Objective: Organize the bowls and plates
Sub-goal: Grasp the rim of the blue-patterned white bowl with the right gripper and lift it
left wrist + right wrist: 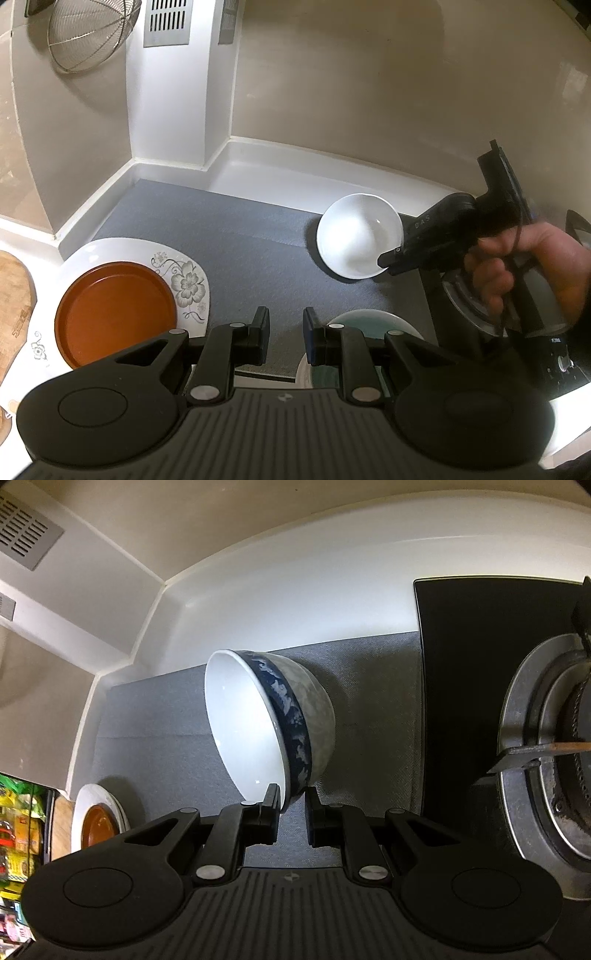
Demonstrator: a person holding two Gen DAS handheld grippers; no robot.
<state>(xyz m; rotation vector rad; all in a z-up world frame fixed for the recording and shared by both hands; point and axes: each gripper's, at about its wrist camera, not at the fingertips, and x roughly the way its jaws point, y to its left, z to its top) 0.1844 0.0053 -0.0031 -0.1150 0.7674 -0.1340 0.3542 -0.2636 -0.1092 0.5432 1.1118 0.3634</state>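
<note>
Right wrist view: right gripper (291, 805) pinching rim of blue-banded bowl (266, 720), holding it tilted above grey mat (166, 716). Left gripper (286, 332) hanging released over mat, orange plate (114, 314) sitting on floral plate (184, 280) beside it.

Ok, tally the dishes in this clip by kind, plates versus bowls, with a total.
Plates: 3 — white floral plate, orange plate lying on it, teal plate partly hidden behind the left gripper.
Bowls: 1 — blue-banded bowl, gripped by the right gripper.
Total: 4
</note>
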